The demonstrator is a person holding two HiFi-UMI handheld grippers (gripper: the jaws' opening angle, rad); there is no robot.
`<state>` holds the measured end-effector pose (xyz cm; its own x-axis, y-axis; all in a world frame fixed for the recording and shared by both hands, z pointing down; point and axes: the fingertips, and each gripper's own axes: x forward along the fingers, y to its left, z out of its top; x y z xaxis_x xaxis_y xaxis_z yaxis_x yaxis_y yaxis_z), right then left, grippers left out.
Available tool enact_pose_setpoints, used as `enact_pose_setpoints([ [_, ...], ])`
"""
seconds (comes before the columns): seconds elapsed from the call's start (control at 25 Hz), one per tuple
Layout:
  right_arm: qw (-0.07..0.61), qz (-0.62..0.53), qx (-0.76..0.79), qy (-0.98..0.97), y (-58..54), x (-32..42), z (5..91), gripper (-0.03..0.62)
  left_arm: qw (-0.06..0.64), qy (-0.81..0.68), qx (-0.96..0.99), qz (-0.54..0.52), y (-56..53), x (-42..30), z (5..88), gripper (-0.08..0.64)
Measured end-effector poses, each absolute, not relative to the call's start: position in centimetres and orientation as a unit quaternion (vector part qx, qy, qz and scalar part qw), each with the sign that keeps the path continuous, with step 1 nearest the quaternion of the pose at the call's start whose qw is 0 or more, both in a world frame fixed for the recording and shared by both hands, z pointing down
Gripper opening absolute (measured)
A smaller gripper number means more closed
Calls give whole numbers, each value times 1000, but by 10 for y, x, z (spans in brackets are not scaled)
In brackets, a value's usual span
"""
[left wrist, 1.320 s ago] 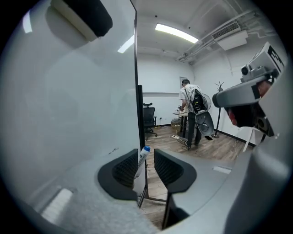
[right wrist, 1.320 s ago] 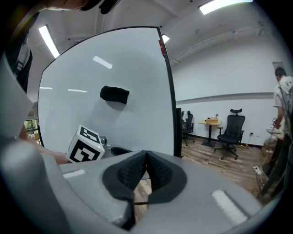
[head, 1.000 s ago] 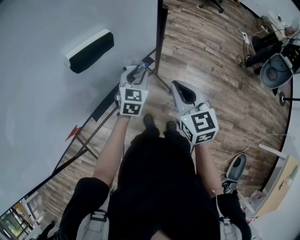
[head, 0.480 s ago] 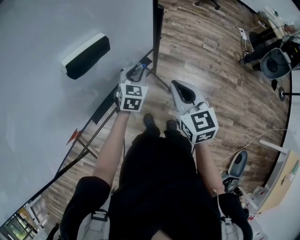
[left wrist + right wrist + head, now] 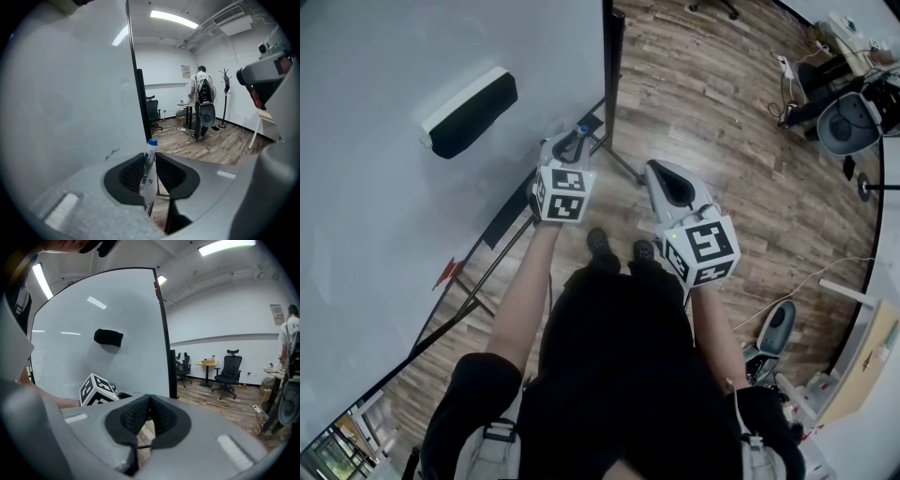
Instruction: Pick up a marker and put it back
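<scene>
Clamping a blue-capped marker (image 5: 148, 177) upright, left gripper (image 5: 150, 160) jaws just closed in on it, beside whiteboard (image 5: 70, 93), right gripper (image 5: 149, 405) jaws pressed together, empty

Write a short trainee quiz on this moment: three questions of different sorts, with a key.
1. True or false: the right gripper holds the marker.
2. The marker's cap is: A red, B blue, C green?
3. What dark thing sticks to the whiteboard?
Key: 1 false: its jaws are together, empty; the left gripper has just been closing its jaws, which now press on the marker. 2 B. 3 an eraser.
</scene>
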<state>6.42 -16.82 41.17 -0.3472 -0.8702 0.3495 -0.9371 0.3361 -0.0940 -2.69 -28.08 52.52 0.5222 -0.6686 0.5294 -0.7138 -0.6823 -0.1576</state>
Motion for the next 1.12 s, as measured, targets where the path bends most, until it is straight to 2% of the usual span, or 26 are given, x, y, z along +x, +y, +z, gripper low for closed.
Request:
enact_pose_setpoints([
  [0.64, 107, 132, 549, -819, -163, 71, 403, 2, 32, -414, 870, 265, -270, -29, 503, 77],
  [1.12, 90, 122, 520, -841, -153, 95, 391, 2, 6, -473, 857, 202, -257, -24, 438, 77],
])
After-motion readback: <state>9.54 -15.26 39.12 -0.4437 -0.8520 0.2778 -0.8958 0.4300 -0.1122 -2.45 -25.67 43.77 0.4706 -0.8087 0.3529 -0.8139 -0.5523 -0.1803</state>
